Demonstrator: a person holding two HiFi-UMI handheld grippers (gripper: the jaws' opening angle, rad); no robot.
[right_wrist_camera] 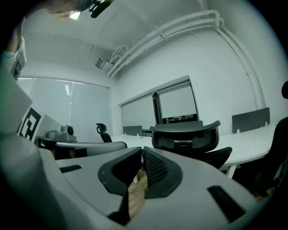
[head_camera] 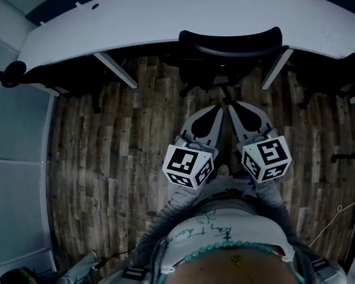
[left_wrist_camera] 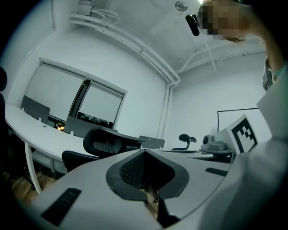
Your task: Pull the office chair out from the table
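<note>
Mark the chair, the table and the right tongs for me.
chair (head_camera: 235, 45), head view, backrest top edge.
table (head_camera: 142, 16), head view, bare top.
right tongs (head_camera: 234, 105), head view, between closed tips.

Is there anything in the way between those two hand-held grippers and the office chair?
Nothing visible does. Only bare wooden floor lies between the left hand-held gripper, the right hand-held gripper and the office chair, which sits tucked against the table.

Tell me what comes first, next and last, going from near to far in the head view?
Person's shirt → left hand-held gripper and right hand-held gripper, side by side → office chair → table.
</note>
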